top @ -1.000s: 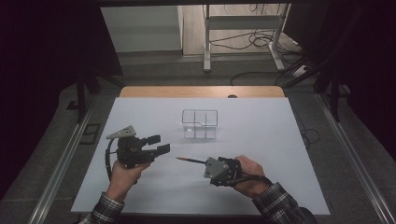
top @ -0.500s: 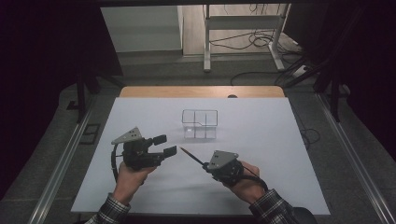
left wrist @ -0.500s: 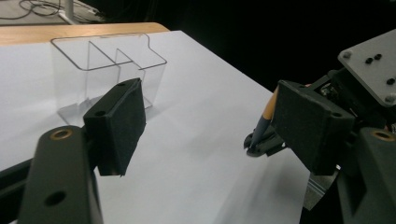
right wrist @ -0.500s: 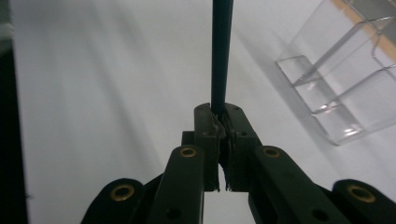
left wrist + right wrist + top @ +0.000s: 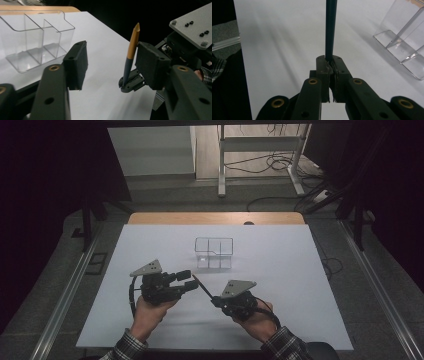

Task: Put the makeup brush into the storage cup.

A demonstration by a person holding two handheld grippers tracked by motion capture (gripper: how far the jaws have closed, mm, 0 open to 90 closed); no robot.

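Observation:
My right gripper (image 5: 216, 300) (image 5: 331, 65) is shut on the dark lower end of a pen (image 5: 202, 287) (image 5: 330, 27). The pen slants up and left from it toward my left gripper (image 5: 187, 281). In the left gripper view the pen (image 5: 131, 50) shows a gold upper half and a pointed tip. It stands in the gap of my left gripper (image 5: 112, 62), close to its right-hand pad (image 5: 152, 65). Those jaws have just been closing, and neither pad presses on the pen. A clear plastic organizer (image 5: 214, 252) (image 5: 37, 40) (image 5: 407, 50) with compartments stands behind both grippers.
Everything rests on a white sheet (image 5: 280, 270) over a wooden table (image 5: 215, 218). Metal rails (image 5: 65, 300) run along both sides. A table frame (image 5: 260, 155) and cables (image 5: 280, 195) lie on the floor beyond.
My left gripper has moved right toward the pen and its jaws have narrowed. My right gripper has swung the pen from pointing left to slanting up-left, nearer the left gripper.

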